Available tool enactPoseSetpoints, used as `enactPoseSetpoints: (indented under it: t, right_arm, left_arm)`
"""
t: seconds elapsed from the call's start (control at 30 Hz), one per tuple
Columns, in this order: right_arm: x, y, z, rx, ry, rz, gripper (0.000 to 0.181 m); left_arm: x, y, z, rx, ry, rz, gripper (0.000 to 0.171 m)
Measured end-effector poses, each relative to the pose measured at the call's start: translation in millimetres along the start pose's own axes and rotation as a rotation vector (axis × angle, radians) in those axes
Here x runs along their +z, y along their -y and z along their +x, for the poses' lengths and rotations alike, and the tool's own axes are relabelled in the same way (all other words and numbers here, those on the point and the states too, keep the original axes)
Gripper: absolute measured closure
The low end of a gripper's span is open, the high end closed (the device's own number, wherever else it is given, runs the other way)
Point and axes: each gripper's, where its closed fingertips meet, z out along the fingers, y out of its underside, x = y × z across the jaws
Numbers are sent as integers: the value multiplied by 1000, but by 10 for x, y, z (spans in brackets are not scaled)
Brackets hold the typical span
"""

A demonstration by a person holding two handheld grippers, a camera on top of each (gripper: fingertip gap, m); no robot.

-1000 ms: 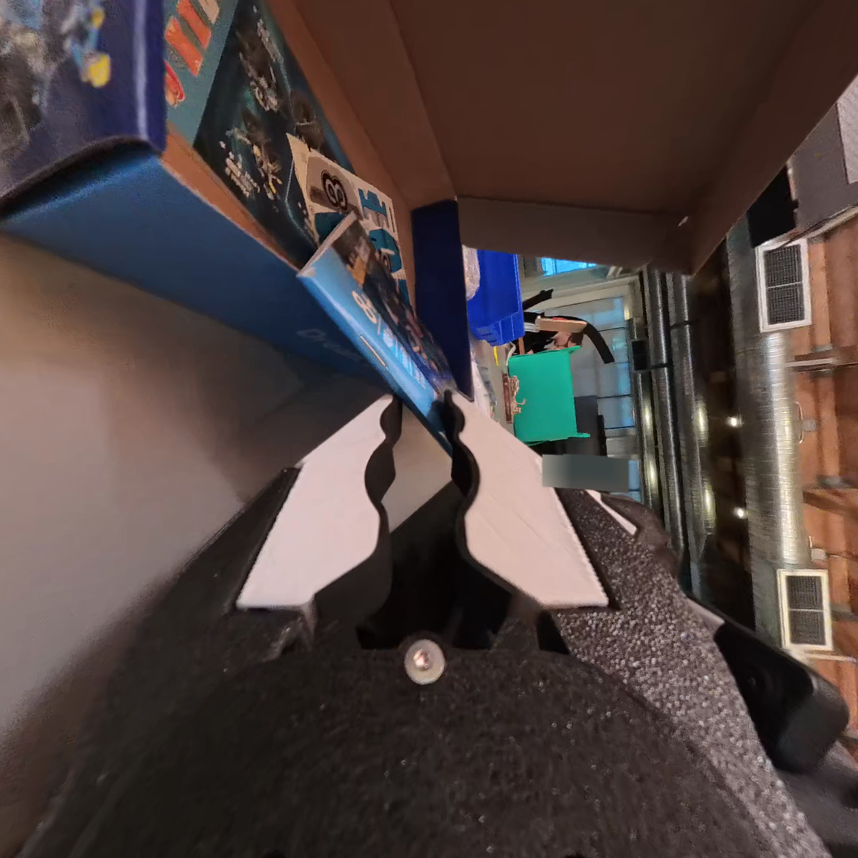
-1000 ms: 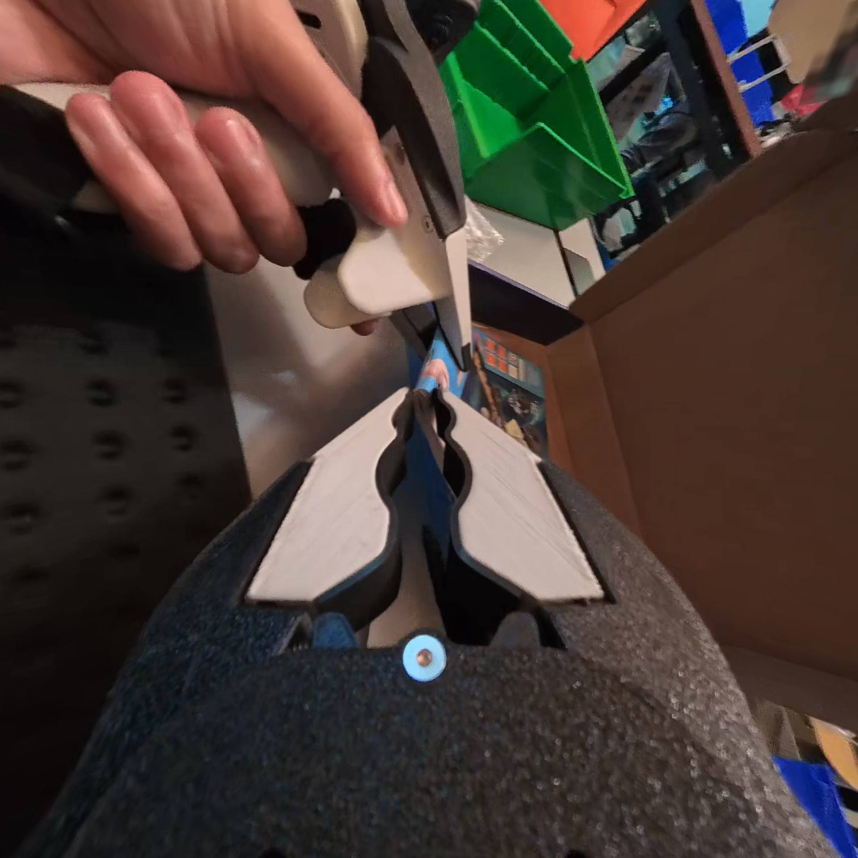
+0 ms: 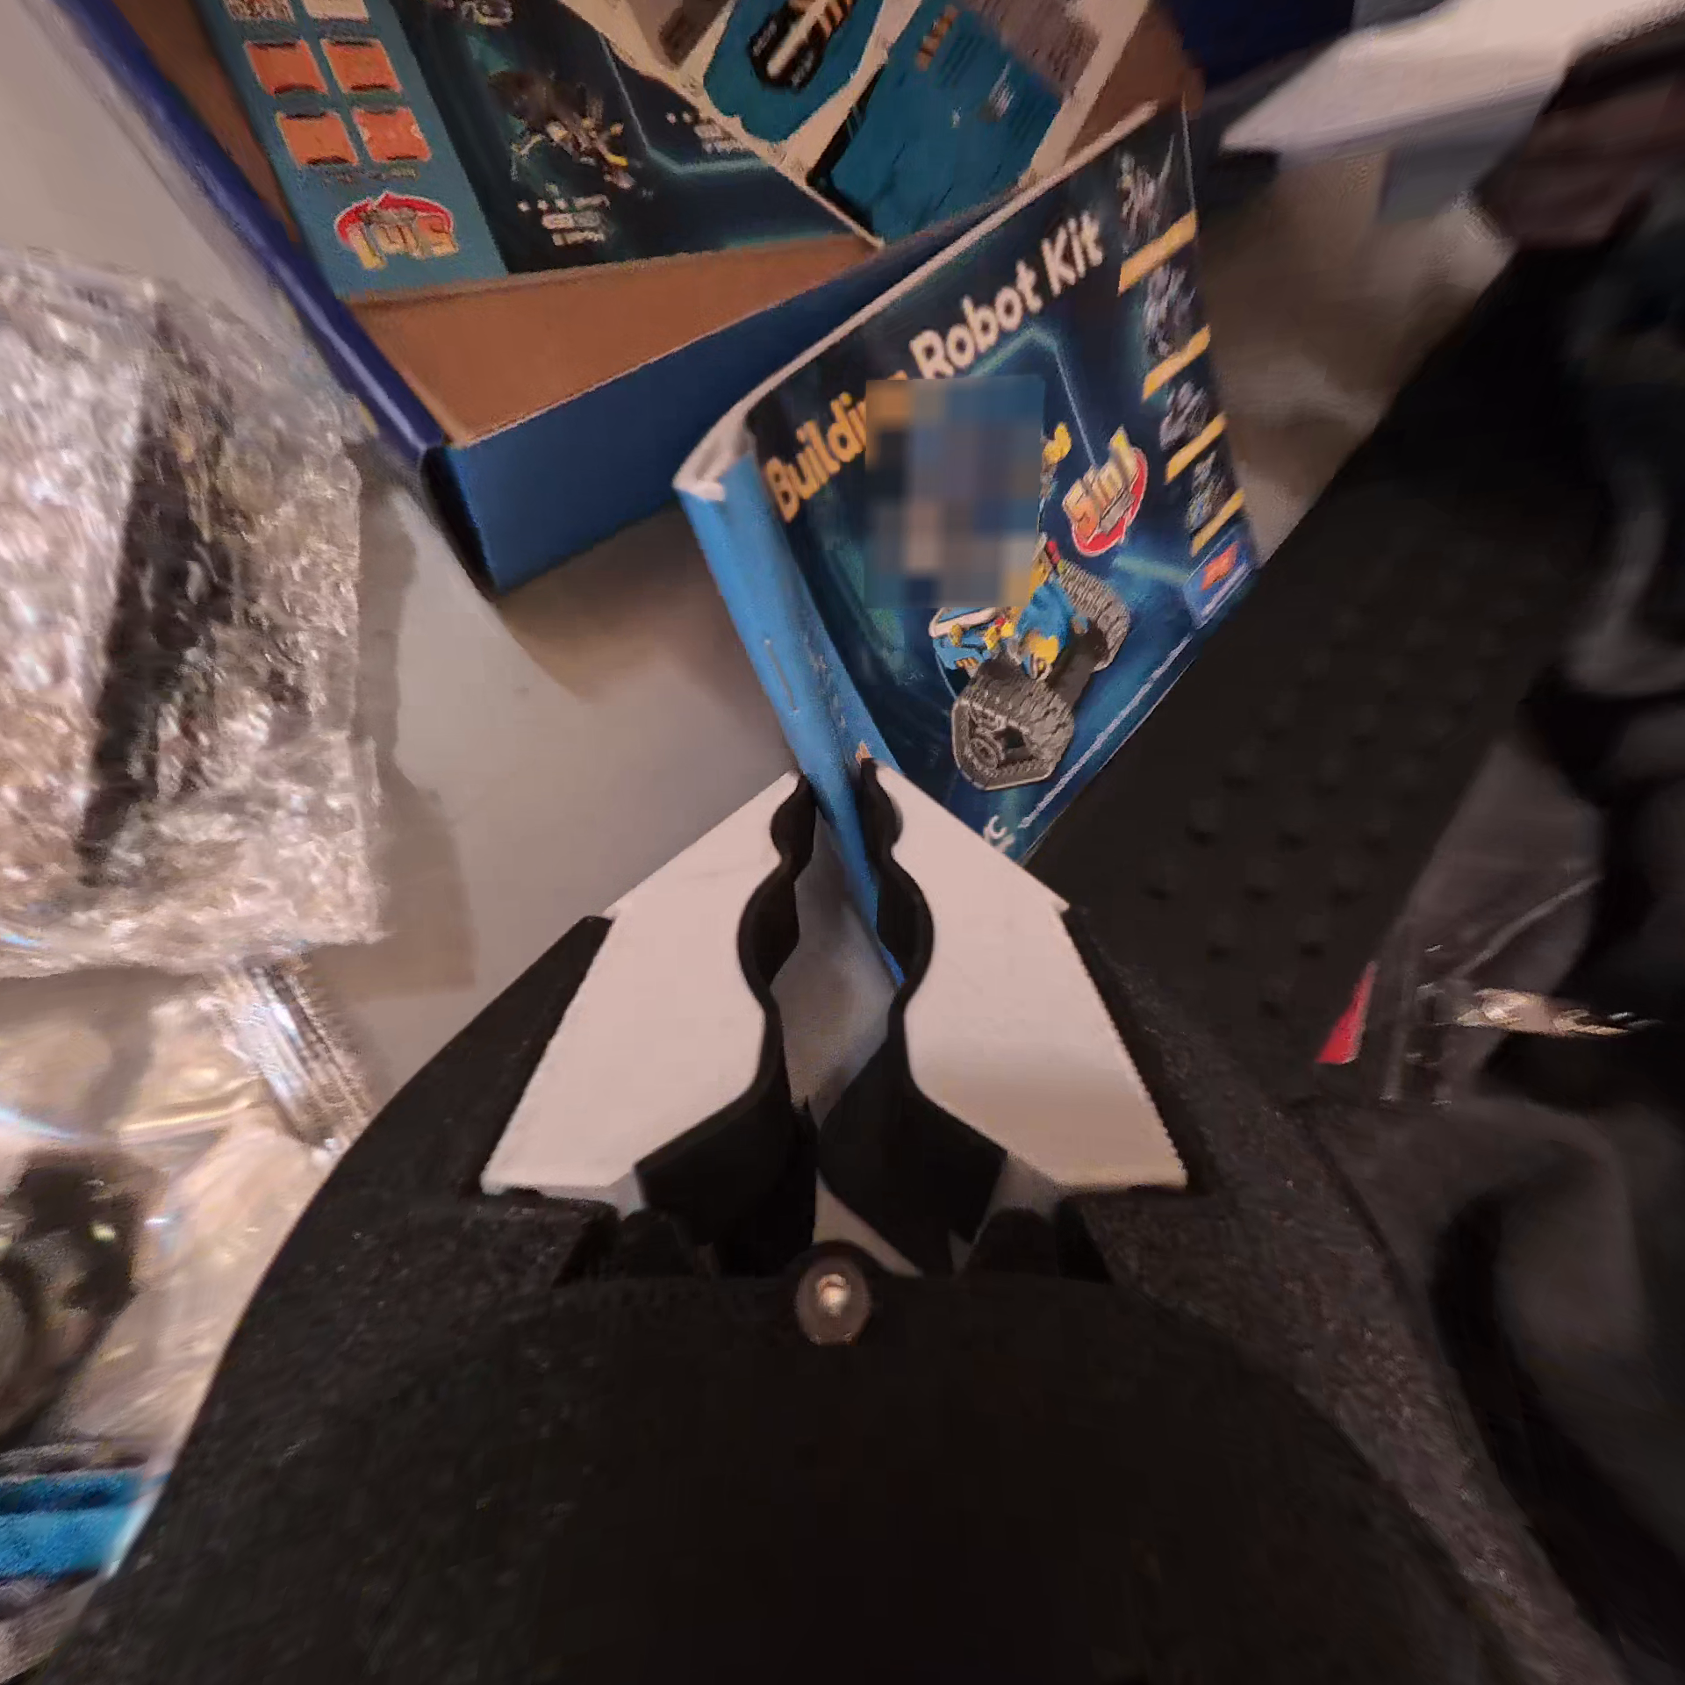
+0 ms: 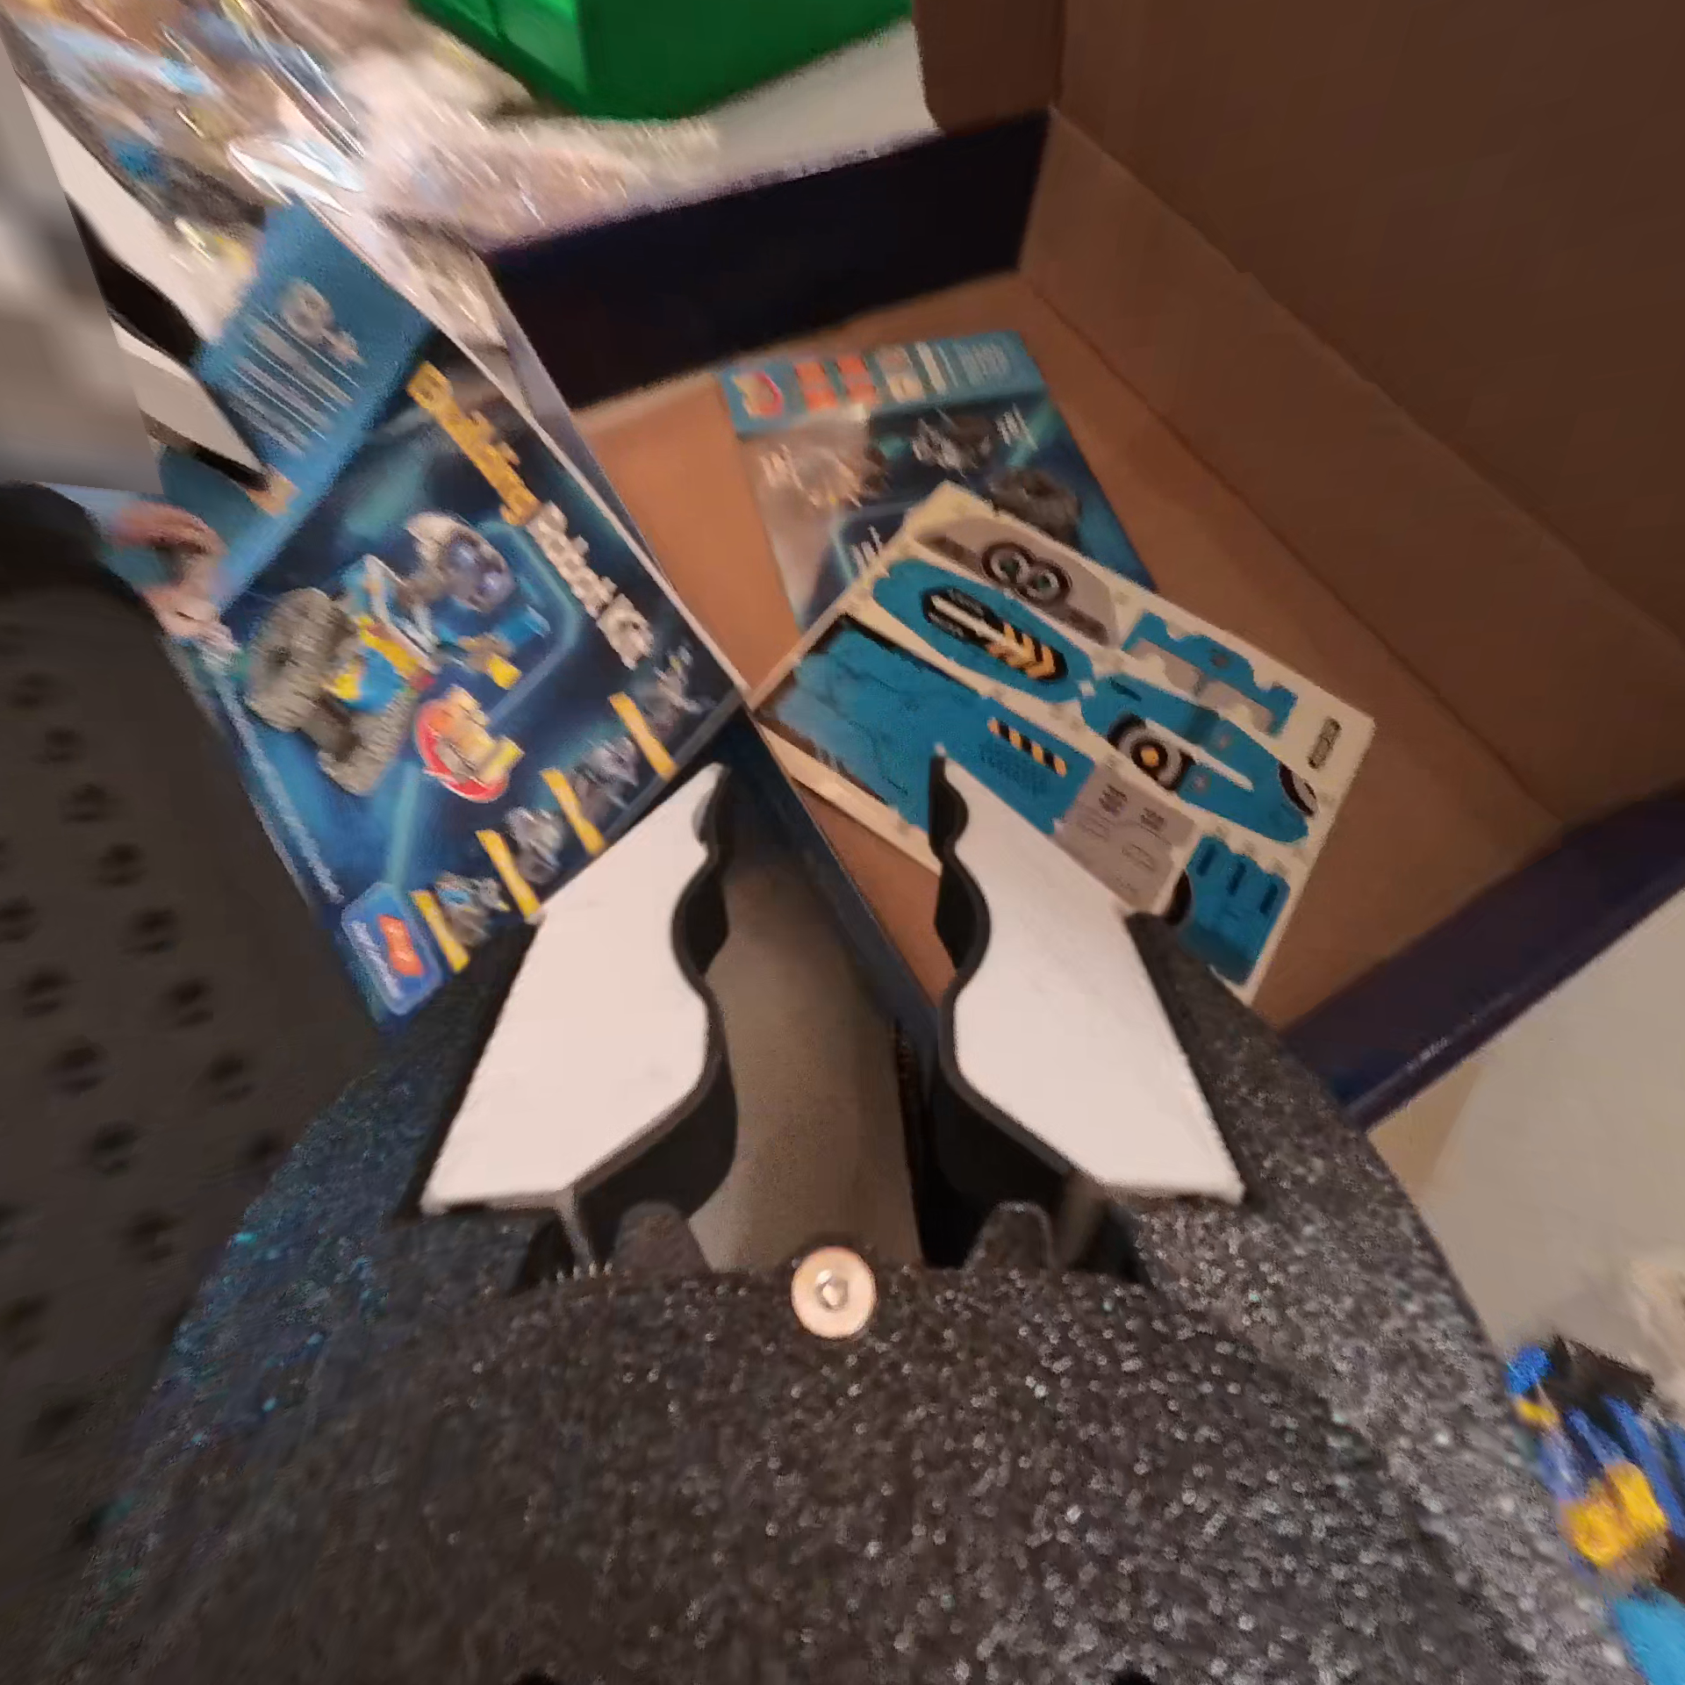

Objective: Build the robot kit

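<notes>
My left gripper (image 3: 839, 775) is shut on the blue side edge of a printed box lid (image 3: 994, 693), which stands tilted beside an open cardboard box (image 3: 565, 483). My right gripper (image 4: 830, 784) is open; the lid's dark edge runs between its spread fingers without being pinched. The lid's printed face (image 4: 410, 684) shows to the left of the right gripper. A booklet (image 4: 912, 474) and a blue sticker sheet (image 4: 1049, 720) lie on the floor of the box (image 4: 1368, 319).
Clear plastic bags of dark parts (image 3: 182, 593) lie on the pale table left of the box. A black perforated casing (image 3: 1276, 775) fills the right side. A green bin (image 4: 656, 46) stands behind the box. Blue and yellow parts (image 4: 1605, 1504) lie at lower right. The gap from one gripper's tips to the other's is roughly 20 cm.
My right gripper has opened and let go of the lid's edge. My left gripper stays shut on the lid. Both views have swung round and now look down on the box.
</notes>
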Motion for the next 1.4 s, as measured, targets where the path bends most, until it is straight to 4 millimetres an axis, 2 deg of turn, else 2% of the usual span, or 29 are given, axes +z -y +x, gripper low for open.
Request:
enactPoseSetpoints:
  t: [0.1,0.13,0.23,0.3,0.37,0.43,0.5,0.6,0.67,0.73,0.8,0.9,0.97,1.0,1.07,1.13,1.2,1.23,1.3,1.4]
  right_arm:
    - [36,-169,53,-15,-10,-80,165]
    - [56,-230,85,-27,-28,-109,167]
    - [83,-221,176,-56,-61,-121,164]
    - [136,-198,279,-68,-81,-144,163]
    - [202,-164,415,-61,-106,-164,162]
    - [243,-142,523,-63,-120,-194,160]
    - [259,-98,588,-83,-129,-209,160]
    - [228,184,608,-99,-121,-127,157]
    - [210,402,653,-109,-111,-90,149]
    - [185,686,729,-123,-107,-21,146]
    - [131,1000,793,-138,-104,59,147]
    - [30,1459,987,-202,-162,146,149]
    - [-22,1795,1191,-229,-222,208,151]
    - [-38,1962,1280,-224,-236,241,152]
    - [-44,2277,1451,-164,-238,322,152]
    - [33,2442,1624,-104,-241,359,147]
    - [108,2485,1780,-67,-280,375,139]
    - [116,2490,1812,-51,-287,397,138]
    - [96,2526,1843,-10,-273,446,146]
    - [5,2533,1885,-7,-268,436,146]
  left_arm:
    - [-19,30,44,101,24,-44,163]
    - [-51,61,106,122,-13,-30,164]
    - [-212,188,316,114,-197,59,167]
    - [-236,226,344,82,-271,84,168]
    - [-105,166,261,44,-265,31,167]
    - [110,45,152,2,-212,-66,163]
    - [279,13,29,-15,-127,-107,159]
    - [305,179,-23,-49,-63,-36,155]
    - [278,186,-174,21,86,-51,146]
    - [195,234,-267,76,202,-50,140]
    - [73,346,-212,94,219,-13,137]
    - [-142,686,-127,132,222,104,137]
    - [-195,997,-175,162,249,151,137]
    - [-161,1148,-221,171,255,147,134]
    - [35,1424,-385,149,249,85,120]
    - [321,1596,-702,92,285,-39,109]
    - [562,1680,-1128,29,392,-162,102]
    - [667,1687,-1271,-2,415,-216,99]
    - [832,1656,-1422,-50,420,-300,97]
    - [976,1670,-1565,-60,461,-349,96]
